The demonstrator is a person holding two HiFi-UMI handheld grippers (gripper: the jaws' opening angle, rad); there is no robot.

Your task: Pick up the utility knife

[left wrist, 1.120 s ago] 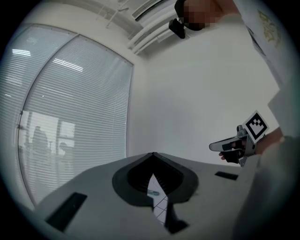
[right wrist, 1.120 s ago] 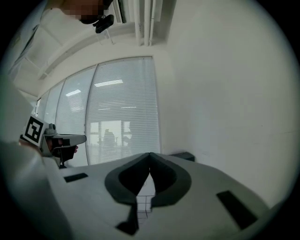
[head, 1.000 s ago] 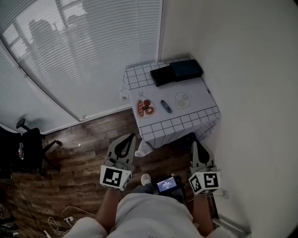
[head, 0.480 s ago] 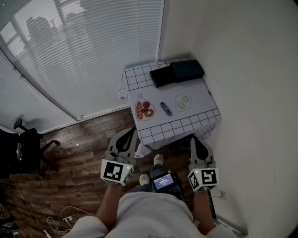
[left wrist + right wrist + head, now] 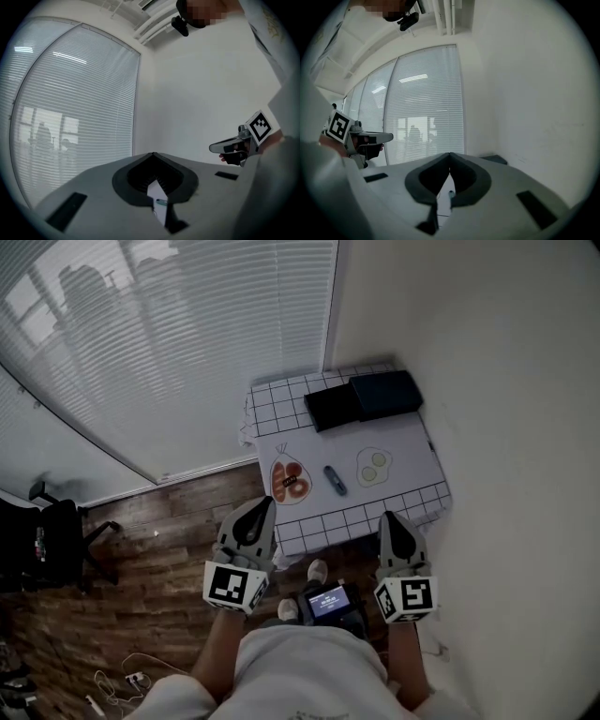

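The utility knife (image 5: 335, 480) is a small dark blue bar lying near the middle of the white grid-cloth table (image 5: 412, 442). Through the slot under each gripper's jaws it shows as a tiny shape: knife (image 5: 161, 202), knife (image 5: 451, 193). My left gripper (image 5: 265, 502) hangs short of the table's near left corner, its jaw tips together and nothing between them. My right gripper (image 5: 387, 516) hovers just short of the near right edge, likewise shut and empty. Each gripper shows in the other's view: right gripper (image 5: 212, 148), left gripper (image 5: 391, 136).
On the table lie an orange oval item (image 5: 291, 479), a pale egg-like item (image 5: 373, 465) and two black boxes (image 5: 361, 399) at the back. A white wall (image 5: 506, 427) runs along the right, window blinds (image 5: 169, 343) on the left. An office chair (image 5: 52, 540) and cables (image 5: 131, 676) are on the wooden floor.
Both grippers have moved forward towards the table, which now lies closer below them. The person has stepped forward. The jaws stay shut.
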